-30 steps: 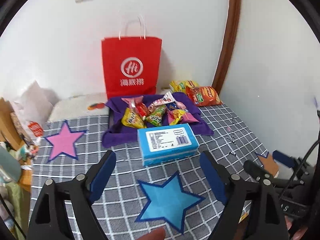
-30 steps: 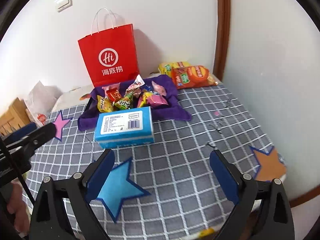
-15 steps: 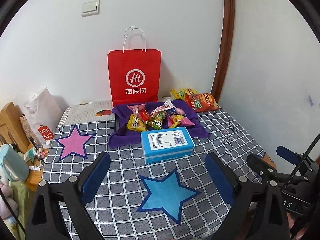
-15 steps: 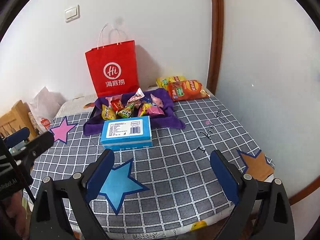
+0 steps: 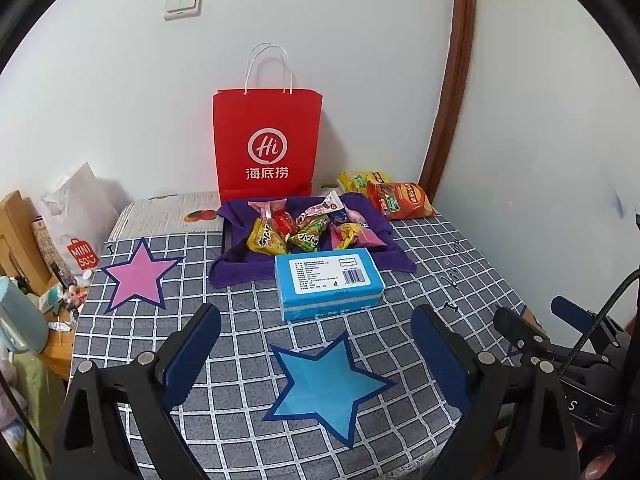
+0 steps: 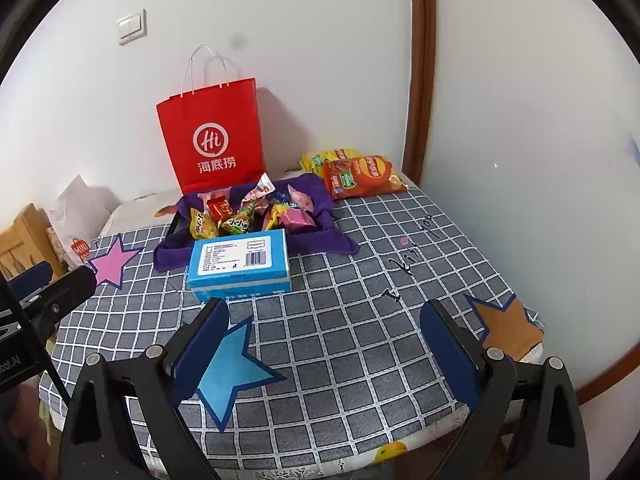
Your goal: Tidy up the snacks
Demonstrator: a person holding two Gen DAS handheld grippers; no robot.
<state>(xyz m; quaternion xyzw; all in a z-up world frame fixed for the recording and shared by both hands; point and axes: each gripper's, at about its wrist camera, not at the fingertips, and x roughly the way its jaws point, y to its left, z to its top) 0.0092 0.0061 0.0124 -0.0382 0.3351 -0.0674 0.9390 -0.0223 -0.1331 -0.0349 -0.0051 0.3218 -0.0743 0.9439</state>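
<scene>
Hovering: both tongs (image 5: 316, 364) (image 6: 324, 354) agape, empty | snacks (image 5: 304, 228) well beyond, behind blue box (image 5: 328, 282)

A grey tablecloth (image 5: 420, 280) with a white grid bears pink (image 5: 136, 276), blue (image 5: 326, 388) and orange (image 6: 506, 326) stars. A purple cloth (image 5: 240, 268) holds bright multicoloured snack packets (image 5: 304, 228); nearby are a light-blue box (image 5: 328, 280), a red paper bag (image 5: 267, 148) with white lettering, and orange and yellow crisp bags (image 5: 400, 198).

The red paper bag (image 5: 267, 146) reads "Hi 海底捞"; the white plastic bag (image 5: 82, 254) reads "MINISO".
</scene>
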